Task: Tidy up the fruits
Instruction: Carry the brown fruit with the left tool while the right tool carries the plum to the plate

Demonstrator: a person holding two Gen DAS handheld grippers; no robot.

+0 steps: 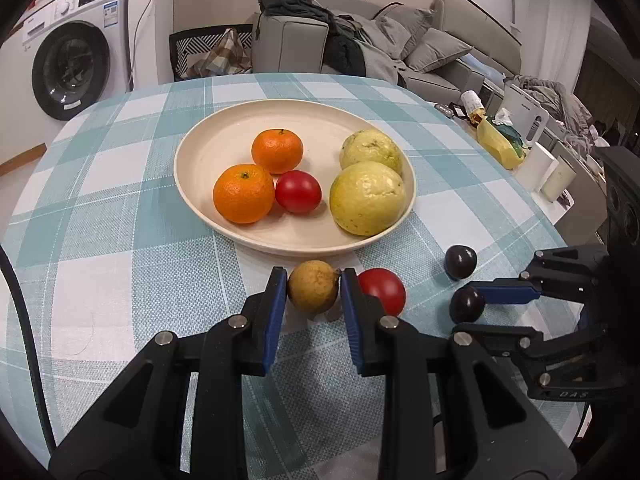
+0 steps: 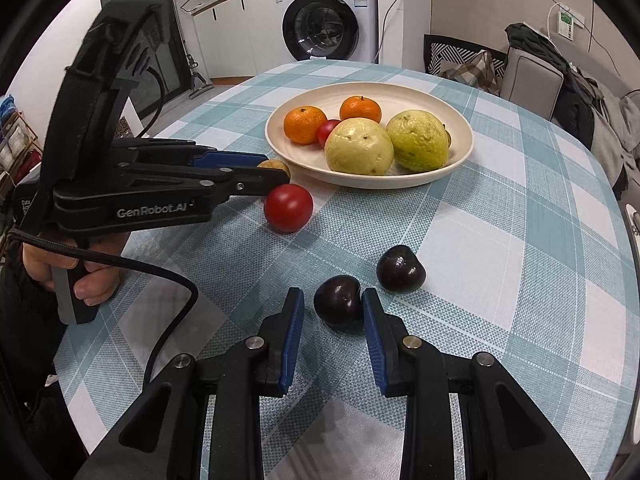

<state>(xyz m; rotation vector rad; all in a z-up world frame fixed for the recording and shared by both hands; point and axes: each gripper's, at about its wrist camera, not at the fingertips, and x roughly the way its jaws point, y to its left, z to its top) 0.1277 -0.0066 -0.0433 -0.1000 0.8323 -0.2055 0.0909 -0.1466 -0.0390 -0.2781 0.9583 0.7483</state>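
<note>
On the plate point(image 1: 192, 184), five fruits are already gathered; four remain on the surface point(image 1: 120, 280), a brown fruit point(image 1: 313, 286) clamped by left jaws, a plum point(image 2: 338, 300) straddled by open right jaws.

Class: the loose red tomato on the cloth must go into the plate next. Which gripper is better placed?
Left. The left gripper sits beside the red tomato, though closed around a small yellow-brown fruit; the right gripper brackets a dark plum, farther away.
</note>
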